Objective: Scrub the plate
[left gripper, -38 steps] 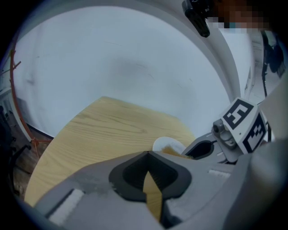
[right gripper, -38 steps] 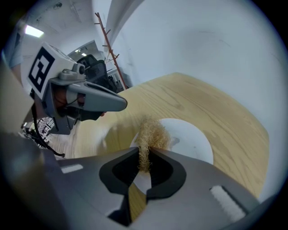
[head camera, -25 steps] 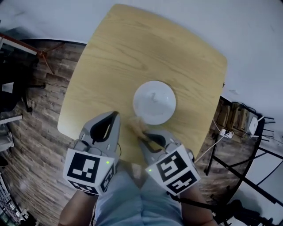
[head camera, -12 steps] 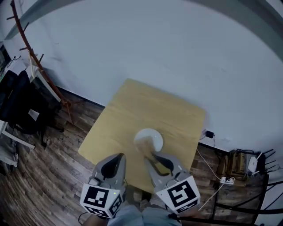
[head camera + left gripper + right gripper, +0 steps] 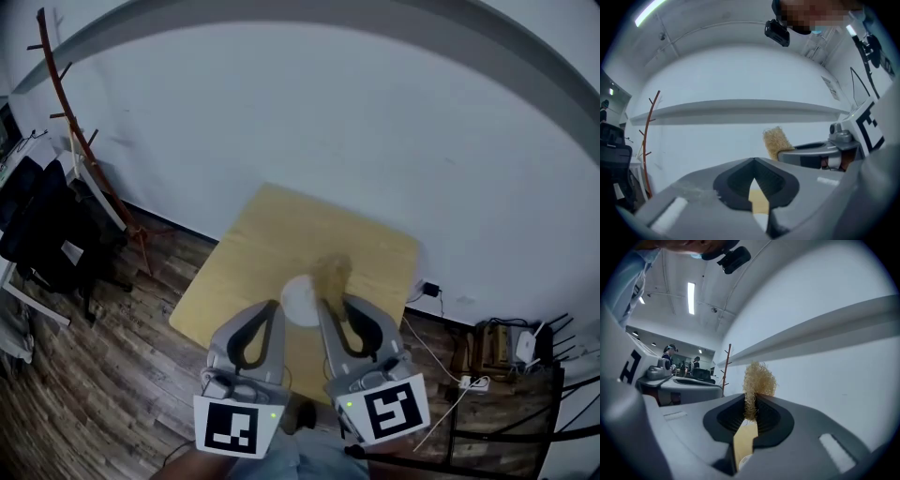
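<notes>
Some bystanders point(image 5: 670, 355), right gripper view, scrubber point(image 5: 757, 378) clamped

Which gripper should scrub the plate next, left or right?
Right. The right gripper pinches the straw-coloured scrubber; the left gripper is shut on nothing. The plate lies on the table below.

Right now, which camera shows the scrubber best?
The right gripper view: the scrubber sits central and sharp, pinched by the right hand-held gripper. The left gripper view shows it smaller, from the side; the head view shows only a tan blur.
</notes>
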`<action>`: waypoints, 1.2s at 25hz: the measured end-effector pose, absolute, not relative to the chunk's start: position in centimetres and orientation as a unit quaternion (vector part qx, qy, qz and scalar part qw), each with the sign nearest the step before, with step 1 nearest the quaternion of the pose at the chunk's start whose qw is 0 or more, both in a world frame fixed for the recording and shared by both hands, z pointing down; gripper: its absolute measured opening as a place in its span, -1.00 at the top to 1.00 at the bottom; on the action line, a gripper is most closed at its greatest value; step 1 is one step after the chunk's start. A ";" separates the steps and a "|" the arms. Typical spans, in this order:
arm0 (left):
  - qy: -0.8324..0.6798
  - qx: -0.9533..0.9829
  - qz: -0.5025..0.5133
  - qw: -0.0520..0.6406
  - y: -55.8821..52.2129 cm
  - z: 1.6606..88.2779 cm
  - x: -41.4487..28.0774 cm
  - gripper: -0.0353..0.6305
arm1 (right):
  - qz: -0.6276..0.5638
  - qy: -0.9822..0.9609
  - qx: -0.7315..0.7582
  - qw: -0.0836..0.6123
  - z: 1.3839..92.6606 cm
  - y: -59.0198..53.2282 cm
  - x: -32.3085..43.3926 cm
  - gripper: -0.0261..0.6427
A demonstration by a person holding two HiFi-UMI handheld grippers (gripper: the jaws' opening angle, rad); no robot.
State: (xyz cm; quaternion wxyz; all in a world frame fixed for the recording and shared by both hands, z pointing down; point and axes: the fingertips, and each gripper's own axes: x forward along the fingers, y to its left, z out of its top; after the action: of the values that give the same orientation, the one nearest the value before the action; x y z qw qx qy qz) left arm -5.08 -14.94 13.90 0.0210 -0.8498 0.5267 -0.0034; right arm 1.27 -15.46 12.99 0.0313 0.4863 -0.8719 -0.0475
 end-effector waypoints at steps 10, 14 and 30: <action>0.492 -0.870 0.008 0.038 -15.2 13.2 -5.8 0.83 | -0.057 -0.839 0.539 0.039 13.3 -15.4 0.9 0.80; 0.479 -0.877 0.010 0.037 -15.7 13.1 -5.8 0.83 | -0.067 -0.828 0.555 0.038 12.7 -15.5 1.3 0.80; 0.461 -0.887 0.021 0.031 -16.3 13.0 -6.3 0.83 | -0.072 -0.818 0.569 0.047 12.4 -15.4 0.2 0.80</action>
State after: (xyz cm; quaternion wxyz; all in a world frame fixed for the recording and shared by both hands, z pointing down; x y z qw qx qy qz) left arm -6.31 -16.28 12.96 0.0313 -0.8867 0.4608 0.0211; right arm 0.17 -15.38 12.41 0.0468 0.5688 -0.8180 -0.0722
